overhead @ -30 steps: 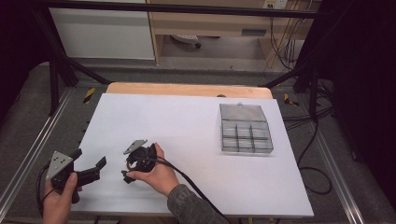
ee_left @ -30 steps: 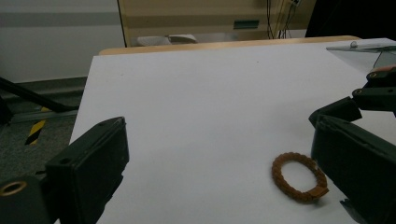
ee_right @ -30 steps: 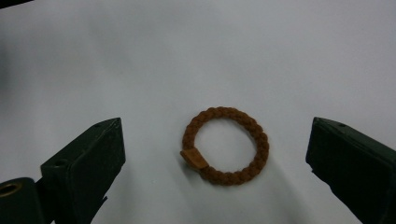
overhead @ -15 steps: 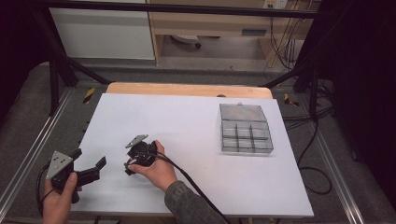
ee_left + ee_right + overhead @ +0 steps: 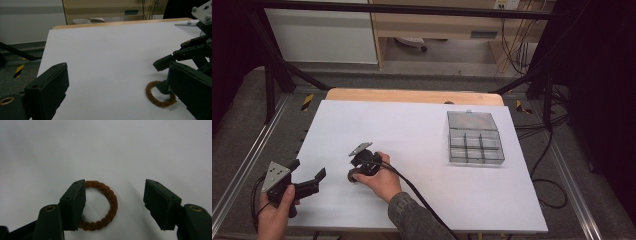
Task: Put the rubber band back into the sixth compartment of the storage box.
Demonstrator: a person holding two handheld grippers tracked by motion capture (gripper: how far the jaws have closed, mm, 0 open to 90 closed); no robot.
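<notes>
**Count on the surface**

I count one brown braided ring (image 5: 102, 206), one clear compartment box (image 5: 474, 137) with nine compartments, two tools, left (image 5: 307, 176) and right (image 5: 113, 203), on one white surface (image 5: 422, 125).

The table (image 5: 422, 130) has a flat white top. A strip of light brown wood shows along its far edge. The table sits inside a metal frame, and the floor around it is grey.

A clear plastic box (image 5: 475, 138) lies on the right side of the table. It has small square parts inside, and its lid is open and lies flat behind it.

A little brown ring (image 5: 101, 204) made of round beads lies flat on the white top, near the left front part of the table. It is well apart from the box.
</notes>
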